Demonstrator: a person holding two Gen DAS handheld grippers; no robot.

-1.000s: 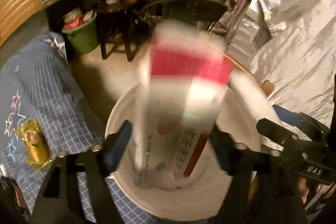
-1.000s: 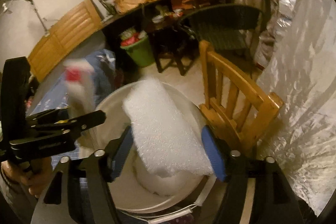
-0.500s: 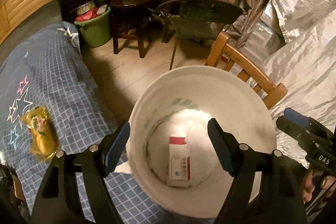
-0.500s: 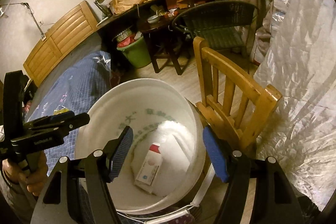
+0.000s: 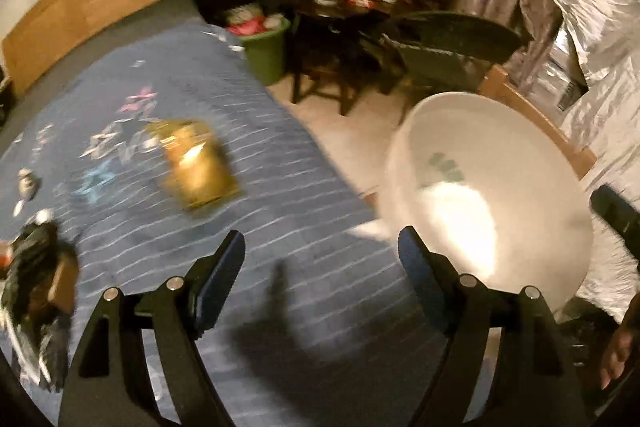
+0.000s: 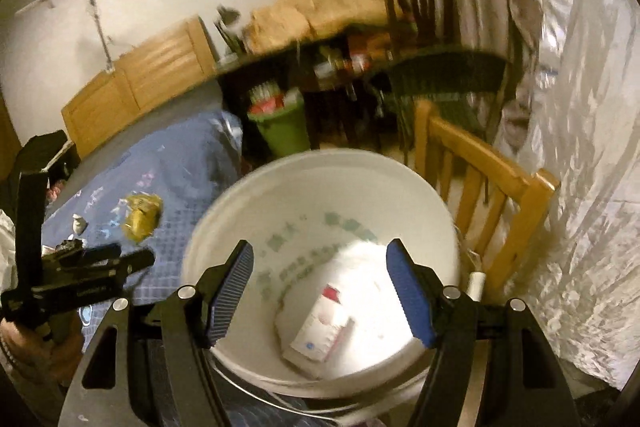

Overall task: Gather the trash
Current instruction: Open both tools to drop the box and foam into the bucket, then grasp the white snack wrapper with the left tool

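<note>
A white bucket stands beside the bed, with a red-and-white carton lying on a white foam sheet at its bottom. My right gripper hangs open over the bucket with nothing between its fingers. My left gripper is over the blue checked bedspread, left of the bucket; its jaws are opening and hold nothing. A gold wrapper lies on the bedspread ahead of it, to the left. The gold wrapper and the left gripper also show in the right wrist view.
Small crumpled white scraps and a dark pile lie at the bed's left. A wooden chair stands right behind the bucket, silver foil sheeting beyond it. A green bin sits under a cluttered dark table.
The carton left my left gripper and the foam sheet left my right; both now lie in the bucket. The left gripper has swung left over the bed.
</note>
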